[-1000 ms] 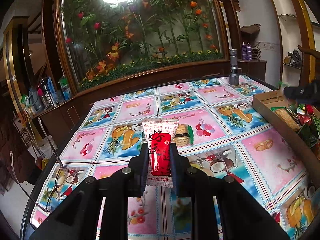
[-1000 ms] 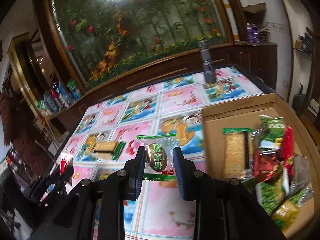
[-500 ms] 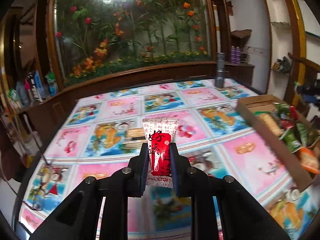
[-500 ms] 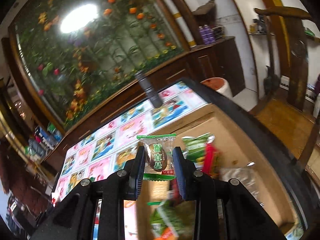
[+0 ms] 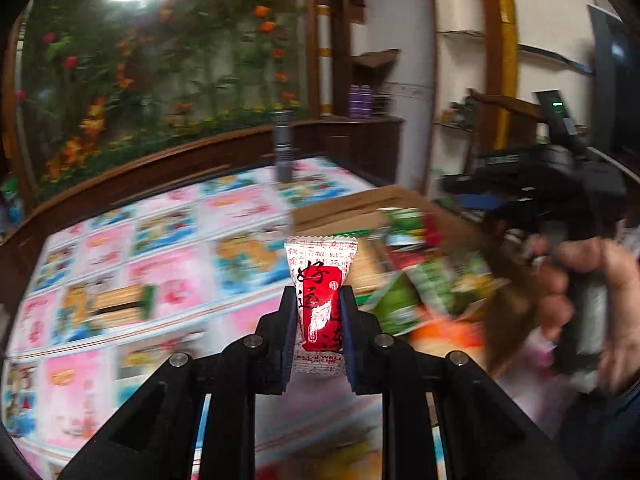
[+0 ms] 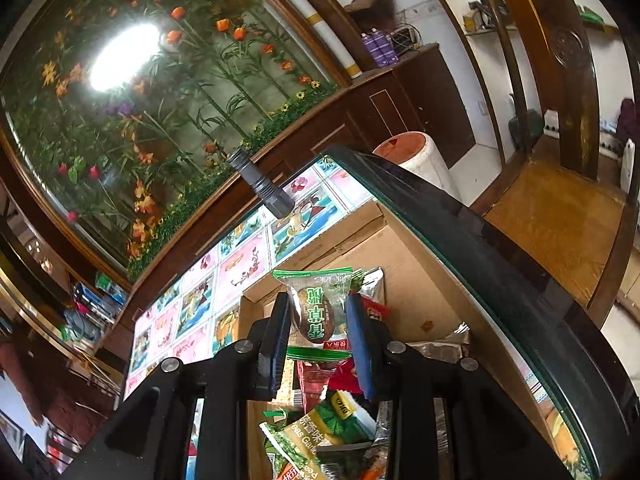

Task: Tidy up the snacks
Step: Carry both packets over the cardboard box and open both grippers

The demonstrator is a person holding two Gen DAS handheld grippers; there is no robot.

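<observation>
My left gripper (image 5: 319, 322) is shut on a red-and-white candy packet (image 5: 320, 300), held above the table near the left edge of the cardboard box (image 5: 348, 204). My right gripper (image 6: 318, 320) holds a clear, green-edged packet with a brown egg-shaped snack (image 6: 316, 312) over the cardboard box (image 6: 404, 264); its jaws stand slightly wider than before but the packet still sits between them. The box holds several snack packets (image 6: 320, 428). The right gripper and the hand on it show at the right of the left wrist view (image 5: 560, 196).
A wafer packet (image 5: 120, 304) lies on the patterned tablecloth (image 5: 160, 248) at the left. A grey flashlight (image 6: 260, 184) stands at the table's far edge. The box sits near the table's right edge (image 6: 500, 260); a wooden chair (image 6: 560, 184) stands beyond.
Both grippers swung right toward the box. The right gripper now tilts down over the packets in the box, and its jaws look a little wider around the packet.
</observation>
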